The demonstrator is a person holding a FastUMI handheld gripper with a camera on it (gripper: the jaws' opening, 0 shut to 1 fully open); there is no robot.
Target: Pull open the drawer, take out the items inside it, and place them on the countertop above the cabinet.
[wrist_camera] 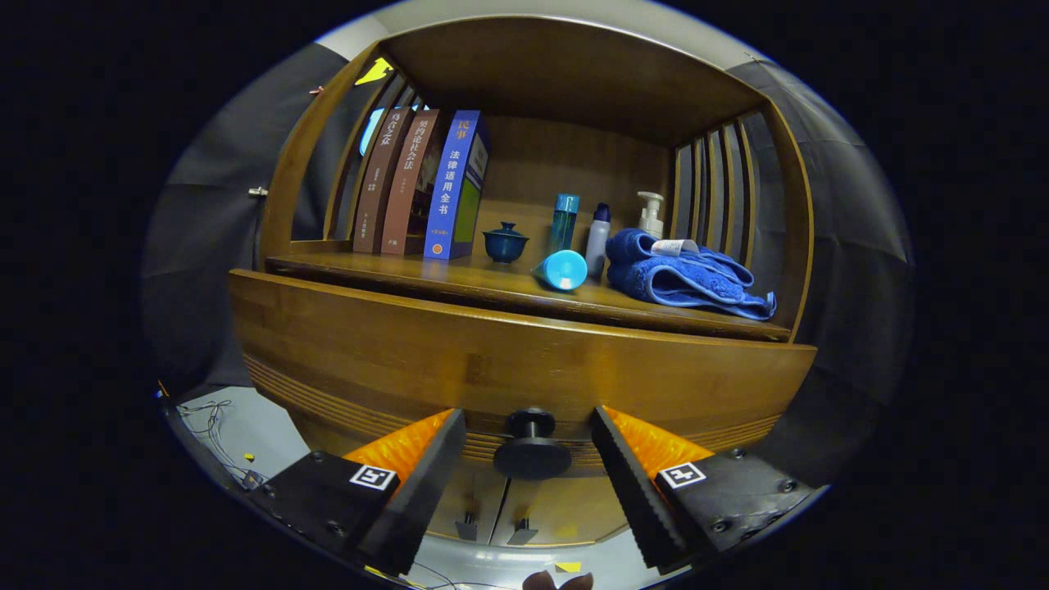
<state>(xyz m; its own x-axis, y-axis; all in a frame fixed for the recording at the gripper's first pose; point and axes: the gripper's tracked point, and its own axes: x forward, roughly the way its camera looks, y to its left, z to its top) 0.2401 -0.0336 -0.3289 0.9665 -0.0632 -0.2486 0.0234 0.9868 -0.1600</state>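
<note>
A wooden cabinet fills the scene, with its drawer front point(508, 360) closed and flush just ahead of me. A round dark knob point(531, 447) sticks out from the drawer's lower middle. My gripper point(529, 426) is open, one finger on each side of the knob with a gap to each, neither touching it. Above the drawer runs the wooden countertop point(459, 283). The drawer's contents are hidden.
On the countertop stand three books point(418, 184), a small blue lidded cup point(505, 243), a teal bottle point(564, 220), a tipped cyan cup point(564, 270), a white-and-blue bottle point(598, 238), a pump bottle point(651, 215) and a folded blue towel point(688, 279). Loose wires point(217, 442) lie on the floor lower left.
</note>
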